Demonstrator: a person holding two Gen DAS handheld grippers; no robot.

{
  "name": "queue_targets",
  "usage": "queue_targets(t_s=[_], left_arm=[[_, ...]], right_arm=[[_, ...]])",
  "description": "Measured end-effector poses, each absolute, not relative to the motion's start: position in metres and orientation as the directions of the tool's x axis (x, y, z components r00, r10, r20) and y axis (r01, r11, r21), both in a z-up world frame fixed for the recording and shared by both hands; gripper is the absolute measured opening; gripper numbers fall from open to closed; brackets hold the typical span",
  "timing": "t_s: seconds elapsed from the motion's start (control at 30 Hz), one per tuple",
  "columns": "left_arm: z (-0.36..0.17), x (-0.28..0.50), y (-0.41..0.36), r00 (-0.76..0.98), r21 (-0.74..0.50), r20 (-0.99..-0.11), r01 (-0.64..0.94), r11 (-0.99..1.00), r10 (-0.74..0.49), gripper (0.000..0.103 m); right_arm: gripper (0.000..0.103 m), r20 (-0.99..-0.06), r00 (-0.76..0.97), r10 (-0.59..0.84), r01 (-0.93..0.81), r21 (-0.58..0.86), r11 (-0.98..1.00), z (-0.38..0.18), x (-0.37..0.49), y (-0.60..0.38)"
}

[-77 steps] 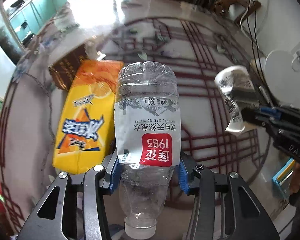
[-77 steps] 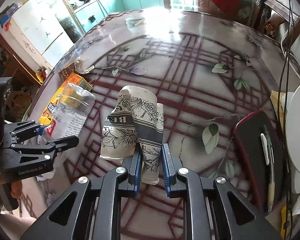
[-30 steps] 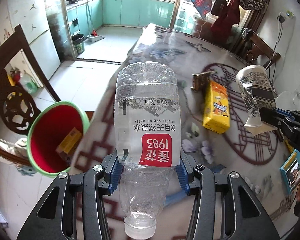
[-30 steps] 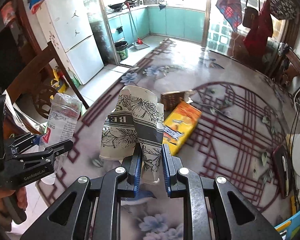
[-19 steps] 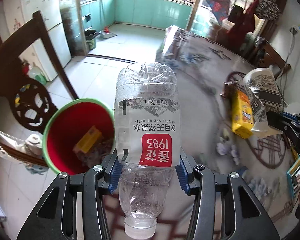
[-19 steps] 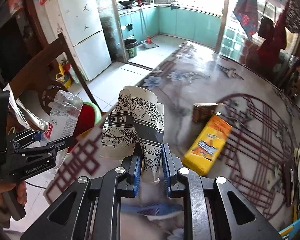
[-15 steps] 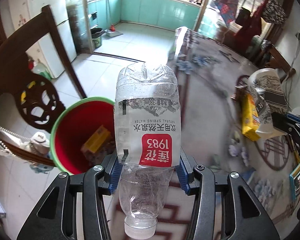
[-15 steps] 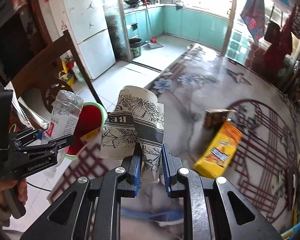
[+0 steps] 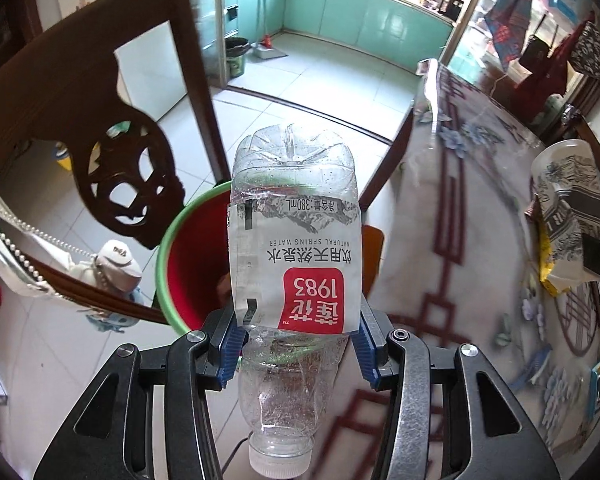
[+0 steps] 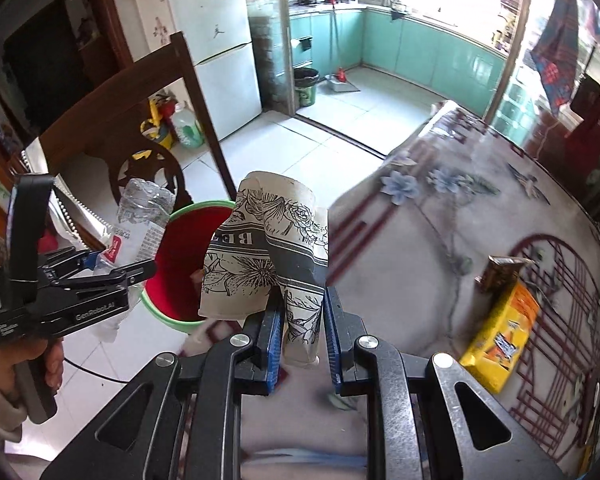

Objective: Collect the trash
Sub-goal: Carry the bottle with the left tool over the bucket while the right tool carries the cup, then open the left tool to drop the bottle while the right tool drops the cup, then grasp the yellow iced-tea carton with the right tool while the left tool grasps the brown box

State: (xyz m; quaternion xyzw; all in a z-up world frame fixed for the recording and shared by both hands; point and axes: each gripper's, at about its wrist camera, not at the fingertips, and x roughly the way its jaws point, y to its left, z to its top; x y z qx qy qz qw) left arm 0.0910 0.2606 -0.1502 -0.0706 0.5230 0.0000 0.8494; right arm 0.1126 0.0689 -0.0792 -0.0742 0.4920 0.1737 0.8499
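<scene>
We carry two pieces of trash toward the red bin with the green rim (image 9: 168, 240), which stands on the floor just off the tabletop's (image 10: 440, 240) near edge, beside a carved wooden chair (image 9: 112, 148). The left tongs (image 9: 296, 344) are clenched on an empty water bottle (image 9: 294, 240), cap toward the camera; the right tongs (image 10: 298, 328) pinch a crushed paper cup (image 10: 268, 256) by a thin fold.

The risk, as we judge it, lies in the release. The light bottle could strike the rim and bounce onto the tiles if it is let go before it sits over the opening. The cup, held by so little paper, might slip early and land on the tabletop's edge.

The right wrist view shows the bin's opening clear of both loads, the hand (image 10: 4, 364) on the left tool, and a yellow packet (image 10: 500, 336) lying farther along the tabletop. In the left wrist view the bottle hides most of the bin.
</scene>
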Motion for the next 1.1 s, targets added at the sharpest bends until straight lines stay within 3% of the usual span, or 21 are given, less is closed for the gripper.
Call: queue_targets(t_s=[0.3,0.53,0.67,0.77,0.93,1.1], left_arm=[[-0.194,0.107,0.298,0.359,-0.142,-0.93,-0.149,0.979,-0.08,0.046],[-0.206,0.11,0.315,0.335,-0.145,-0.939,-0.202,0.969,-0.071,0.047],[-0.209,0.113,0.324,0.326,-0.16,-0.942,-0.219,0.963,-0.082,0.062],[-0.202,0.11,0.327,0.34,-0.174,-0.936,-0.211,0.962,-0.094,0.065],[-0.183,0.101,0.317,0.375,-0.174,-0.921,-0.151,0.973,-0.107,0.066],[-0.144,0.098,0.278,0.454,-0.179,-0.878,-0.016,0.984,-0.152,0.07]], right_arm=[[0.017,-0.866,0.358,0.35,-0.453,0.167,0.876,-0.111,0.141,0.126],[0.017,-0.888,0.304,0.347,-0.505,0.159,0.848,-0.155,0.175,0.176],[0.02,-0.892,0.293,0.344,-0.493,0.167,0.854,-0.166,0.186,0.185],[0.022,-0.878,0.323,0.354,-0.462,0.18,0.868,-0.156,0.183,0.171],[0.044,-0.851,0.461,0.251,-0.221,0.165,0.961,-0.134,0.172,0.082],[0.059,-0.851,0.522,-0.05,0.171,0.047,0.984,-0.127,0.164,-0.047]])
